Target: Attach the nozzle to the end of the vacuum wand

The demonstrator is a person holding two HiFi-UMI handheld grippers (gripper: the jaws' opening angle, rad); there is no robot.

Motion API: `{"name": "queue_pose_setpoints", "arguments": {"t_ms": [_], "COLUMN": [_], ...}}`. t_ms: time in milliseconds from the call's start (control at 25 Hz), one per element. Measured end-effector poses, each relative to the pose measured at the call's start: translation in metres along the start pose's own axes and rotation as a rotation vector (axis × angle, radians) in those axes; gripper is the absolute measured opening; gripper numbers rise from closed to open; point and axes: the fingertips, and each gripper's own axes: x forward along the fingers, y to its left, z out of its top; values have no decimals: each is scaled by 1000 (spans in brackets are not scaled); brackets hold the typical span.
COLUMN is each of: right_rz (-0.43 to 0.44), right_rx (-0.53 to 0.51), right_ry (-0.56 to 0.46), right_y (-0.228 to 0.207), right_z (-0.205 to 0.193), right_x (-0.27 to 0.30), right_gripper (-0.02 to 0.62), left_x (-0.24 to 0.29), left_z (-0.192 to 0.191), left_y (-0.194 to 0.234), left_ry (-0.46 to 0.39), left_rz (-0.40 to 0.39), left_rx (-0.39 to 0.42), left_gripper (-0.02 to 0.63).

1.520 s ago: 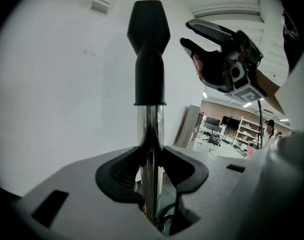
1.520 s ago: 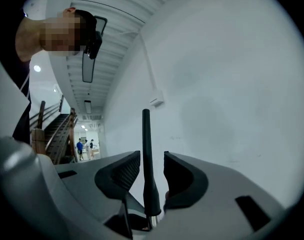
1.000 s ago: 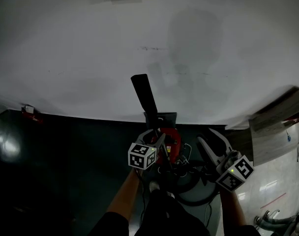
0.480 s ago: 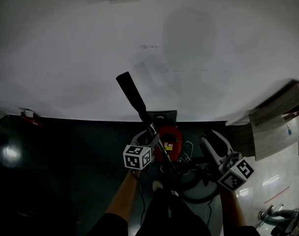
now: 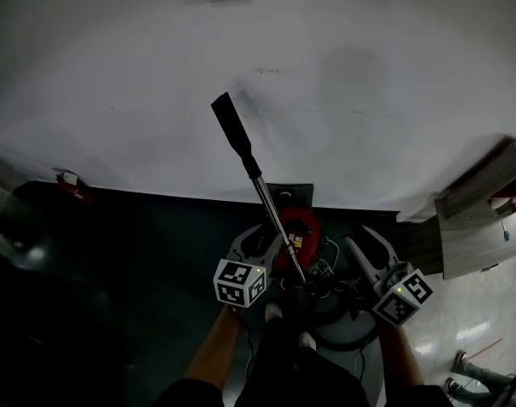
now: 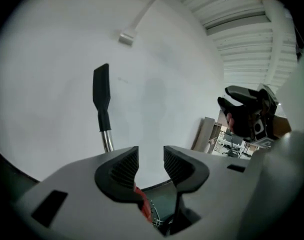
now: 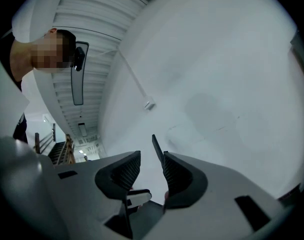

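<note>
1. Black nozzle sits on the upper end of the silver wand, which slants up and left in front of the white wall.
2. Left gripper: its jaws stand apart, having just closed a little, with nothing between the pads. Only the red vacuum shows below the gap.
3. In the left gripper view the wand runs down behind the left-hand finger, outside the gap. I cannot tell whether it touches. The nozzle is well above the fingertips.
4. Right gripper: its jaws are part open and hold nothing. The nozzle tip shows far beyond the gap.
5. In the head view the wand's lower end lies between the two grippers, nearer the left one.
</note>
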Motion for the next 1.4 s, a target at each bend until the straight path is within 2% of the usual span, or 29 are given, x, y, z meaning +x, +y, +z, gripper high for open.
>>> {"name": "queue_pose_setpoints", "arguments": {"t_ms": [360, 600, 760, 1080, 1240, 1400], "right_rz": [137, 218, 250, 279, 270, 259], "right_rx": [-12, -71, -118, -158, -179, -197], "right_ry": [8, -5, -31, -51, -43, -40], "right_y": [53, 101, 131, 173, 183, 189], "right_z": [0, 4, 10, 13, 10, 9], "right_x": [-78, -107, -109, -103, -99, -95], "right_gripper": [126, 88, 46, 17, 17, 17], "left_x": [-108, -164, -190, -227, -239, -246], "left_z": [64, 89, 102, 127, 126, 125], "left_y": [-122, -178, -191, -197, -193, -189], "left_ry": [-178, -252, -278, -347, -326, -335], "left_rz": [90, 129, 146, 161, 176, 187], "left_rx": [169, 232, 249, 281, 304, 281], "left_gripper": [69, 23, 8, 5, 5, 5]}}
